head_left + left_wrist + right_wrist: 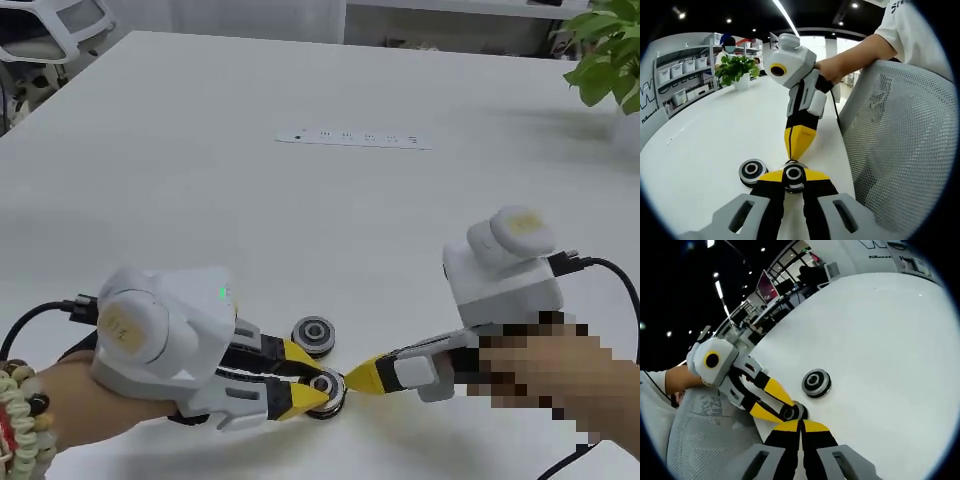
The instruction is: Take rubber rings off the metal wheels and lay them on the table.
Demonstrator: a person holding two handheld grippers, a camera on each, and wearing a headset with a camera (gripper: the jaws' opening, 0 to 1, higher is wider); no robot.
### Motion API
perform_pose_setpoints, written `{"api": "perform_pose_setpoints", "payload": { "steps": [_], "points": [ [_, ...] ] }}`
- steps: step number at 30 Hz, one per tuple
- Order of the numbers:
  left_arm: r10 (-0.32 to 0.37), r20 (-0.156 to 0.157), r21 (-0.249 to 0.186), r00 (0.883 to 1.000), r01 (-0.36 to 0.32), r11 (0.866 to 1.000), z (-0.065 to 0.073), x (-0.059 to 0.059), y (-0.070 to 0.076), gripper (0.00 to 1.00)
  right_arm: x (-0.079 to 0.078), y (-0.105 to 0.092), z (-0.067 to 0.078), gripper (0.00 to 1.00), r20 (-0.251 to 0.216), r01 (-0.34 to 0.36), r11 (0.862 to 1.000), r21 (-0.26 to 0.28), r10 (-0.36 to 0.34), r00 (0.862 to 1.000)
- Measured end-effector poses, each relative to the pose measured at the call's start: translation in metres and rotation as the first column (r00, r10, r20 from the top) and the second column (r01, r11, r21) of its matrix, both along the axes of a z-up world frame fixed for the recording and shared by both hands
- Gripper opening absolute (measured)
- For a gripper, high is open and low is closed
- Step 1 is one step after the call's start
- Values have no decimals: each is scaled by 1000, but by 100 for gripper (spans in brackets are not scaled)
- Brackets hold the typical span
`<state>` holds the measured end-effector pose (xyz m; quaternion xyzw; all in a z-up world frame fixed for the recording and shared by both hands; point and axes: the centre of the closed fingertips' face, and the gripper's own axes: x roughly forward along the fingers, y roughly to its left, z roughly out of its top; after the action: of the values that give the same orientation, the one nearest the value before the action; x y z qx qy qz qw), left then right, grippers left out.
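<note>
- The left gripper (pixel 320 388) is nearest the person. Its yellow jaws are clamped on the held wheel (pixel 329 384), which lies flat on the worktop (pixel 300 220).
- In the left gripper view, the held wheel (pixel 793 175) sits between the two jaw tips. Its rubber ring (pixel 793 188) appears to be still fitted.
- The right gripper (pixel 351 381) comes in from the person's right. Its long axis runs almost straight at the left gripper, tip to tip.
- The right gripper's jaws are together, and their shared point touches the rim of the held wheel on the side away from the left gripper. The pictures do not show whether any rubber is pinched between them.
- Key relation: the wheel lies dead ahead of the right gripper tip, in contact with it. The peeling move probably falls to the right gripper while the left one holds the wheel steady.
- The second wheel (pixel 314 335) lies flat just beyond the held one, apart from both grippers, with its dark outer band in place.
- Farther off are a power strip (pixel 352 139) and, at the far right corner, a plant (pixel 605 50).
</note>
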<state>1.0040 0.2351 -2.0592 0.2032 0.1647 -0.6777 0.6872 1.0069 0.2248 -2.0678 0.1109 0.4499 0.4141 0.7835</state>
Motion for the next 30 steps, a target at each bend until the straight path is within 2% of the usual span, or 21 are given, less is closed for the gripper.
{"api": "perform_pose_setpoints", "payload": {
  "steps": [5,14,30],
  "points": [
    [-9,8,12,1000,9,1000,0,0,0,7,-1,4,3,0,23,-15,1000,-28,15,1000],
    [-14,20,19,1000,13,1000,0,-1,0,7,-1,5,6,0,24,-16,1000,-26,17,1000],
    [-10,17,17,1000,9,1000,0,0,0,7,-1,10,11,0,32,-30,1000,-2,30,999]
  ]
}}
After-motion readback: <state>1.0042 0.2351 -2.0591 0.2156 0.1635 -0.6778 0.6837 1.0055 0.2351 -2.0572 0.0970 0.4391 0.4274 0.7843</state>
